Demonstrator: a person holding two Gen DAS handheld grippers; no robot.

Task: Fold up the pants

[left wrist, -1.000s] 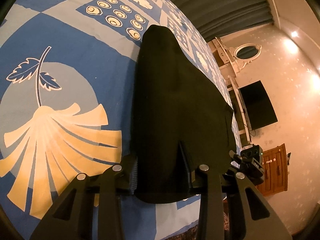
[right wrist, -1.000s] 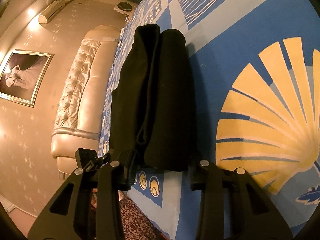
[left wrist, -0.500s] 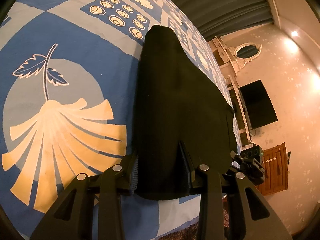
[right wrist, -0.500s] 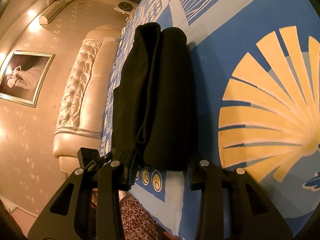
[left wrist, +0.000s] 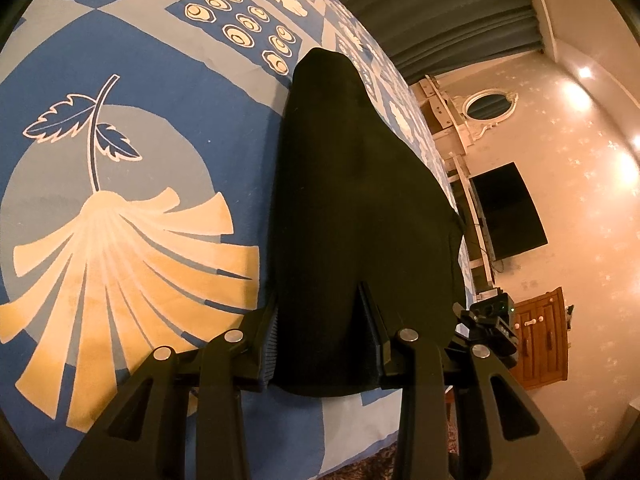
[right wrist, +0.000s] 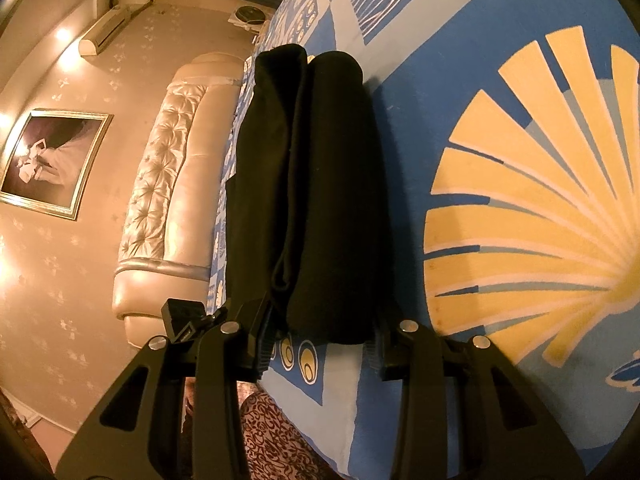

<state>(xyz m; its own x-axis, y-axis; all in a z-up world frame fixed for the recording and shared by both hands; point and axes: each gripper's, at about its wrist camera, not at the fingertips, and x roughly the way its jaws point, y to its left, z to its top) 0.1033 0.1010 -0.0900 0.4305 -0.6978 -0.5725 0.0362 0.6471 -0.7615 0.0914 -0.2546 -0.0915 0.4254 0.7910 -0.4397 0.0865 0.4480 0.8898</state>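
The black pants [left wrist: 352,200] lie folded into a long narrow bundle on the blue patterned bedspread [left wrist: 160,80]. Its near end sits between the fingers of my left gripper [left wrist: 320,312], which is shut on the fabric; some cloth spills past the right finger. In the right wrist view the same pants [right wrist: 320,180] show two stacked layers with a seam down the middle. My right gripper [right wrist: 322,316] is shut on that end, a finger on each side. The bedspread [right wrist: 460,80] spreads out to the right there.
The bed's edge runs just below both grippers, with patterned carpet [right wrist: 272,432] beneath. A padded headboard [right wrist: 168,200] and framed picture [right wrist: 48,160] are to the left. A wall TV [left wrist: 508,212], wooden cabinet [left wrist: 540,344] and grey curtain [left wrist: 440,8] are to the right.
The bedspread pattern has shifted slightly behind the pants in both views. Both grippers keep the same hold on the fabric.
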